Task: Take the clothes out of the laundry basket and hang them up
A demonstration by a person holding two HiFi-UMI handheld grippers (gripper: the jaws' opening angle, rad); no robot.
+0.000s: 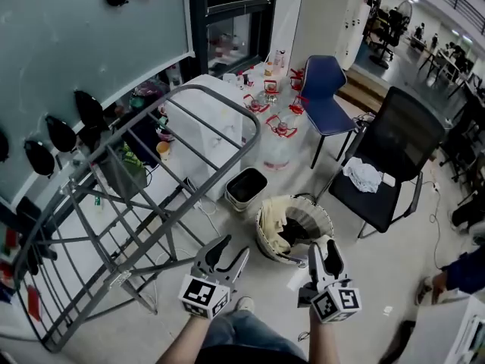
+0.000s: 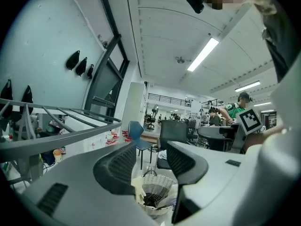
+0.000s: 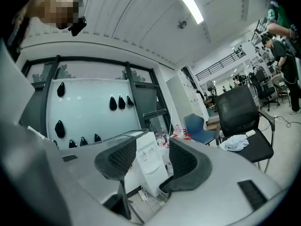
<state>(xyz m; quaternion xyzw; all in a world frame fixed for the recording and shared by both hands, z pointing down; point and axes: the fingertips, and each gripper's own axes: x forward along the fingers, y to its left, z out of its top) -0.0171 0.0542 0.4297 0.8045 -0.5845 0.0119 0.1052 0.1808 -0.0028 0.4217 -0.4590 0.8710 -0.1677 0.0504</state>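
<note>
Well, in the head view the laundry basket (image 1: 326, 217) with clothes (image 1: 277, 236) stood on the floor, just ahead of the left tongs (image 1: 229, 250) and the right tongs (image 1: 324, 252). In the left gripper view the jaws stood apart, empty, facing the basket. In the right gripper view they stood apart and empty too. I judged that the step needed a downward tilt and a pinch on one garment only.

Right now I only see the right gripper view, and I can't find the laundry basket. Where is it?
Observer: The laundry basket stands on the floor, just ahead of the left gripper.
Operator: Is there stuff in it?
Observer: Yes, a cream cloth hangs over its rim and dark clothes lie inside.
Operator: Is the left gripper holding anything?
Observer: No, its jaws stand apart with nothing between them.
</note>
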